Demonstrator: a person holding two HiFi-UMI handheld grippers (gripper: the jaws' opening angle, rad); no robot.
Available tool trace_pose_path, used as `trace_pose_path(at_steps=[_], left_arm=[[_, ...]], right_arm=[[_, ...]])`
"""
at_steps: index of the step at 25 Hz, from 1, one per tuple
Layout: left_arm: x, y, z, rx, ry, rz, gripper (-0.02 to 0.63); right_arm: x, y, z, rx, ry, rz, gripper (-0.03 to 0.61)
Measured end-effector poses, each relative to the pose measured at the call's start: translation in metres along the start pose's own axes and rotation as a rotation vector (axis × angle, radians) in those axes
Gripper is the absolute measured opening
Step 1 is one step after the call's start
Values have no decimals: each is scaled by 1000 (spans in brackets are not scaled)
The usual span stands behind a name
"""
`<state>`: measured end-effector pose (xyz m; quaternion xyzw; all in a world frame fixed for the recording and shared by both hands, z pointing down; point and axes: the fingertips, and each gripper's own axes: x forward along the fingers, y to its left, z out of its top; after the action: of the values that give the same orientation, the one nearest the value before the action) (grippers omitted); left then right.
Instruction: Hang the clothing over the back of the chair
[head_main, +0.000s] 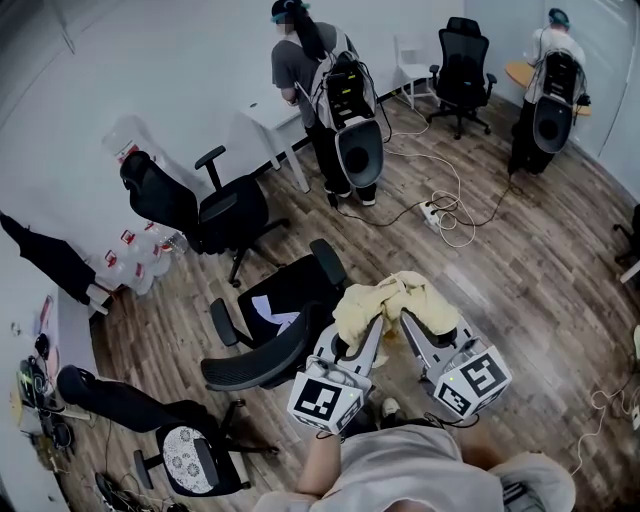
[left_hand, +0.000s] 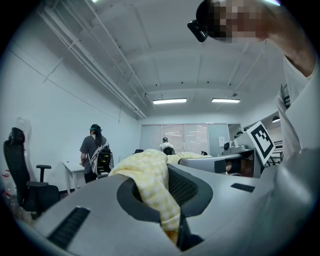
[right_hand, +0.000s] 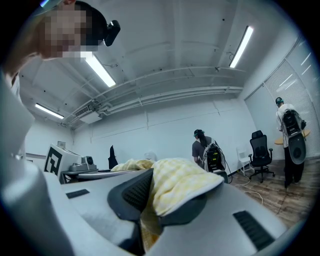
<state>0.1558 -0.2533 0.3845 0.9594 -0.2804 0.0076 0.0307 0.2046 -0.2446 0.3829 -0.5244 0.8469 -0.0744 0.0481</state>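
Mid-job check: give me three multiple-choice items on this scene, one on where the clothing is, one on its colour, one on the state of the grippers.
1. Where is the clothing?
A. Draped over the back of the chair
B. Held up beside the chair, off it
C. Lying on the floor

2. What colour is the clothing?
A. Red
B. Yellow
C. Blue

3. How are the left gripper and right gripper?
A. Both open
B. Only the left shut on the clothing
C. Both shut on the clothing

Answers:
1 B: the head view shows it bunched between the two grippers, to the right of the chair.
2 B: it is pale yellow in every view.
3 C: each gripper view shows fabric pinched between that gripper's jaws.
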Motion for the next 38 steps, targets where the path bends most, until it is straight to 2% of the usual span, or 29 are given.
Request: trace_pose_path(at_steps=[7, 18, 38], left_arm=[[9, 23, 5, -4, -3, -32, 44], [11, 64, 13, -14, -23, -26, 44], [-39, 157, 47, -8, -104, 133, 44]], right_arm=[[25, -5, 5, -7, -9, -23, 52], [67, -2, 11, -26, -18, -17, 53], [161, 58, 37, -93, -49, 156, 52]])
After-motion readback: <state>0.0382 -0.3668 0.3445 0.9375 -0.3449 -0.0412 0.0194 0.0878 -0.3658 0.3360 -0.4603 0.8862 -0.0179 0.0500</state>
